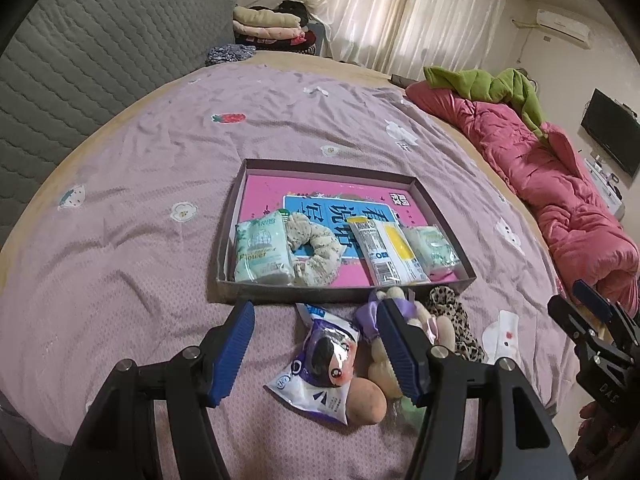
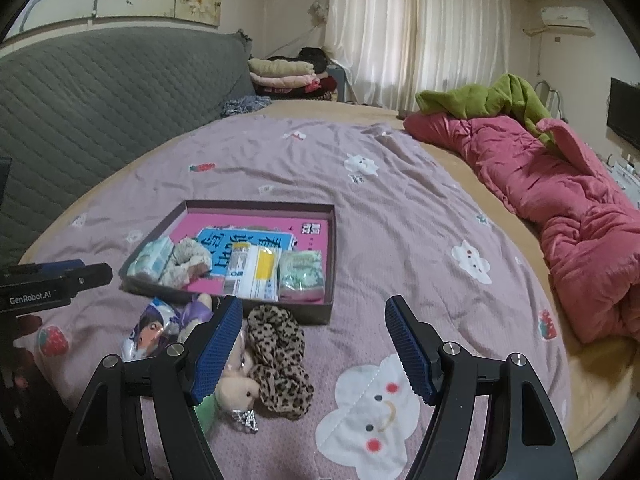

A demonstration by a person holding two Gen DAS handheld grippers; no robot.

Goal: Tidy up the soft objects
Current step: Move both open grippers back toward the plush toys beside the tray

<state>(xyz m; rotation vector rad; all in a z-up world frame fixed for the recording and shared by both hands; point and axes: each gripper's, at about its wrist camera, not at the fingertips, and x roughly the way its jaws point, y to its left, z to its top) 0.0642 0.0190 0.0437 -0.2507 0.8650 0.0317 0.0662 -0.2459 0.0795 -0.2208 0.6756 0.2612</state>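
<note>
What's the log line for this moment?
left tongs: open, empty | right tongs: open, empty | box: four items | beside box: packet, doll, scrunchie

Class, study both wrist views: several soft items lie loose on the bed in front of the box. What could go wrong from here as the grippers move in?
1. The leopard scrunchie, plush doll and cartoon packet touch, so a grasp may drag a neighbour along.
2. The box is crowded along its near side; a drop there could land on the wall.
3. The open left gripper and right gripper work close together and could collide.
</note>
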